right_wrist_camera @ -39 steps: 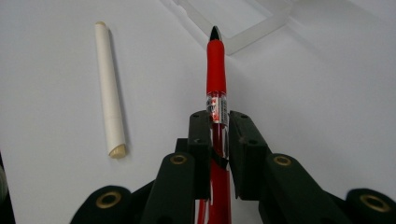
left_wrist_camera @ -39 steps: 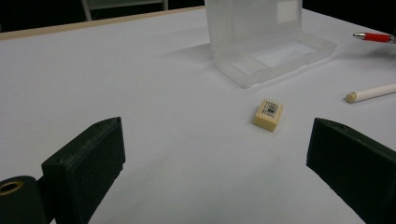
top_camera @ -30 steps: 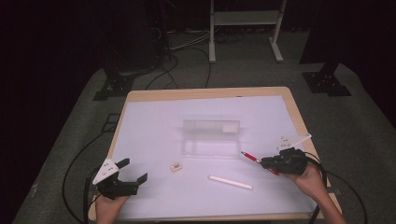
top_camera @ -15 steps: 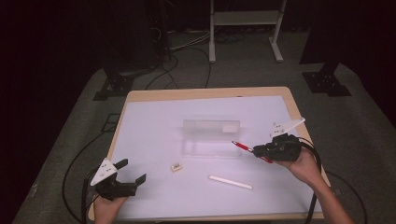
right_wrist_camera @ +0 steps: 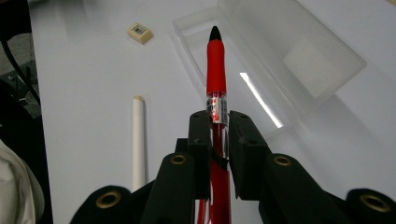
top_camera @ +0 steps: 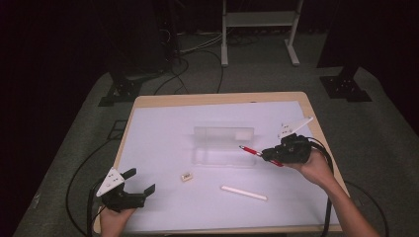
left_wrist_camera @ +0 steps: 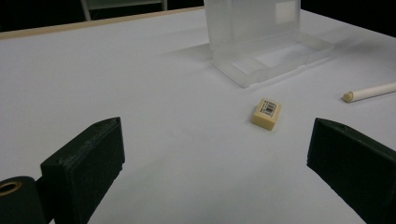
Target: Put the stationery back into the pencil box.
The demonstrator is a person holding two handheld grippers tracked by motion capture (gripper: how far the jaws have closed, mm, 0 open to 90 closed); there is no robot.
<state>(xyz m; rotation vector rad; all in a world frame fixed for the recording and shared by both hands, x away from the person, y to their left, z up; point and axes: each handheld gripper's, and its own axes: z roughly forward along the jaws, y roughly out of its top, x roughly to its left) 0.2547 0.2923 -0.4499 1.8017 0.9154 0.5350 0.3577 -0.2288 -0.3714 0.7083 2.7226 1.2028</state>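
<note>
My right gripper [top_camera: 269, 155] is shut on a red pen [top_camera: 253, 151], held above the mat with its black tip pointing at the clear plastic case [top_camera: 223, 146]. In the right gripper view the red pen [right_wrist_camera: 215, 70] runs between the jaws, its tip over the open tray of the case [right_wrist_camera: 261, 60]. My left gripper [top_camera: 140, 181] stands open near the table's front left corner with nothing between its fingers. A small yellowish eraser [top_camera: 186, 176] [left_wrist_camera: 266, 113] lies ahead of it. A white pen [top_camera: 243, 193] [left_wrist_camera: 369, 92] lies flat on the mat in front of the case [left_wrist_camera: 266, 42].
A white mat [top_camera: 163, 133] covers the wooden table [top_camera: 217, 98]. The case lid stands upright behind its tray. Cables trail over the grey floor at the left, and a white stand [top_camera: 257, 19] is behind the table.
My right gripper has risen and moved left toward the case with the red pen in it. The left gripper has stayed put.
</note>
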